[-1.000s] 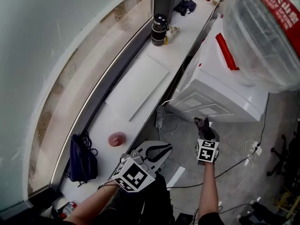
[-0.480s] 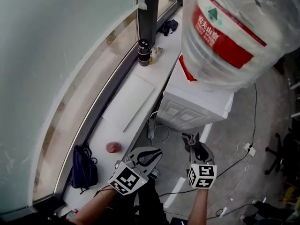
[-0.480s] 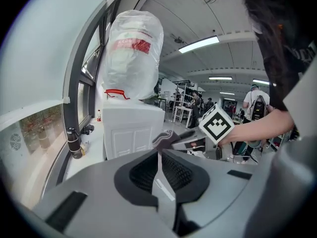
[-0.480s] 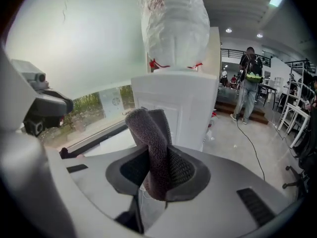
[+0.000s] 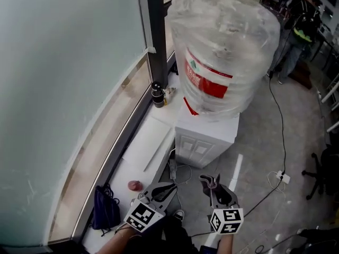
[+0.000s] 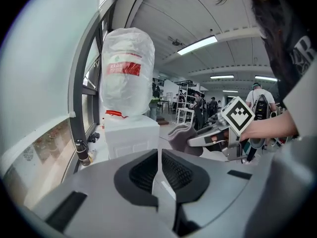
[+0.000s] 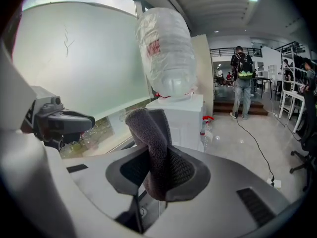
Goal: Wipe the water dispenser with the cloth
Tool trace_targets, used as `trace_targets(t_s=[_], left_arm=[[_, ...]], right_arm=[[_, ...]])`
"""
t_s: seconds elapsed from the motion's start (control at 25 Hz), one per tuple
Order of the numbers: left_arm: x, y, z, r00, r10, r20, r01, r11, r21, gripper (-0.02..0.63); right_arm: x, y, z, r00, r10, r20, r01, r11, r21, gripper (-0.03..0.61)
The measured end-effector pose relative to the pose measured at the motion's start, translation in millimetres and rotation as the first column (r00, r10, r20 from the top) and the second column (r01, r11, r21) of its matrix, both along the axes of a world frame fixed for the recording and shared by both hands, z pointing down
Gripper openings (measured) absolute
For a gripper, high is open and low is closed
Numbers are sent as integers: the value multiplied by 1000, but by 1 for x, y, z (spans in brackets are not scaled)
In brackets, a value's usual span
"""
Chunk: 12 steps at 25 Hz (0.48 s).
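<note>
Jaws clamped on cloth [image 7: 151, 138] (right gripper [image 5: 214, 186]), together (left gripper [image 6: 158, 157]); bottle [image 5: 225, 52] atop dispenser [image 5: 204, 136].

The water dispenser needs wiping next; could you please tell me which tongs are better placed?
Right: the right tongs clamp the cloth, facing the water dispenser; the left tongs are shut and empty.

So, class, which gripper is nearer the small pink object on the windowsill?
Left. The left gripper hangs just beside the pink object on the white windowsill; the right gripper, clamping the grey cloth, is farther off, on the left gripper's far side, above the floor.
</note>
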<state>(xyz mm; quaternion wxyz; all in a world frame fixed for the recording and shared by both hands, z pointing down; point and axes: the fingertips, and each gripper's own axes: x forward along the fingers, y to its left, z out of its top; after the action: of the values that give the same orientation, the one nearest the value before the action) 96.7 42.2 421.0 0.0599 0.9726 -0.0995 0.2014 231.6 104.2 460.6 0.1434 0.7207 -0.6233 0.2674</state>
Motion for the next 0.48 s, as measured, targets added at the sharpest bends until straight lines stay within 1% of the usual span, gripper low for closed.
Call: trace_targets(t_s=[0.08,0.16,0.36,0.48], left_arm=[[-8,8,-15,1000,-13,5,13,1000,18,26],[-17,18,-29,1000,-30,-1,30,999,20,26],[-34,33,-55,998,-49,-36,48,999,-20,26],[-35,37,-67,998,-42,-54,41,999,-24,26]], right_arm=[[-1,11,-15,1000,-3,-5,3,1000,15,100],[-2,22,-29,1000,-2,-9,2,1000,32,100],[-9,31,-64,1000,16,16,-17,995,102,100],[-17,35,-85,1000,14,14,-15,991,134,100]])
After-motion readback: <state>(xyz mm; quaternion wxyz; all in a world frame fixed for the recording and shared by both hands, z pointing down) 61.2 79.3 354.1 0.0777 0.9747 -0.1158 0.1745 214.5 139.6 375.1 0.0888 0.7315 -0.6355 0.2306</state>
